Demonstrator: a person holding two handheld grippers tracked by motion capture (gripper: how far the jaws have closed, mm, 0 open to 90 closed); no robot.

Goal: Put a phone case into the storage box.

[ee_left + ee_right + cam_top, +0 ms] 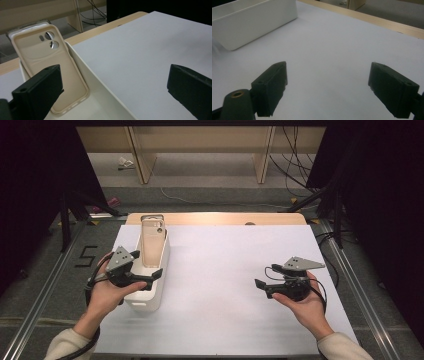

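Observation:
A beige phone case [151,242] [50,65] leans upright against the far end of a long white bin [142,302] [100,85] at the table's left. Behind it more cases [25,27] show, one of them clear. My left gripper [147,264] [112,90] hovers open over the bin's right wall, with one jaw inside the bin near the beige case and the other out over the table; nothing is between them. My right gripper [265,276] [327,87] is open and holds nothing. It is low over the white table sheet [225,270] at the right and points toward the bin [254,25].
The white sheet covers a wooden table whose bare far edge [215,218] shows beyond it. Metal rails [350,275] run along both sides of the table. Cables lie on the floor [210,195] behind it.

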